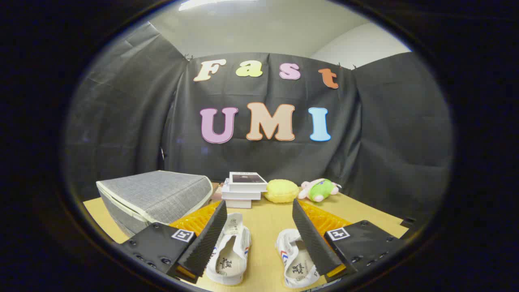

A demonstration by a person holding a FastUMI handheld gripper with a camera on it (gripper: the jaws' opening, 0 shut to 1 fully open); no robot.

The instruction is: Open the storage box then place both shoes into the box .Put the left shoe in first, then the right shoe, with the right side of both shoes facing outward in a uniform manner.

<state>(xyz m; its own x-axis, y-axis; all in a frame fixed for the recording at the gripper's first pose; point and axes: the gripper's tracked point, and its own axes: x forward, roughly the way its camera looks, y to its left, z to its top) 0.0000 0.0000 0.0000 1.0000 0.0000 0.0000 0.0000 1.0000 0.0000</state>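
**Claw wide over the two shoes, box lid down**

The claw (pixel 259 227) hangs spread wide above the counter (pixel 263 223), gripping nothing. Both fingers (pixel 211 239) angle out from each other, and the pair of white shoes lies below the gap between them. The left-hand shoe (pixel 229 251) sits partly tucked under one finger; the right-hand shoe (pixel 294 263) sits partly under the other. Both point away toward the back of the booth, insoles showing, with a strip of bare wood between them.

The grey fabric storage box (pixel 156 198) stands off to the left, beyond the fingers, its pale-trimmed lid lying flat and closed. An orange mat (pixel 194 219) peeks out behind the fingers on both sides. Farther back sit a small stack of books (pixel 243 188), a yellow plush cushion (pixel 282 191) just beside it, and a green-and-pink soft toy (pixel 319 190) lying near the cushion.
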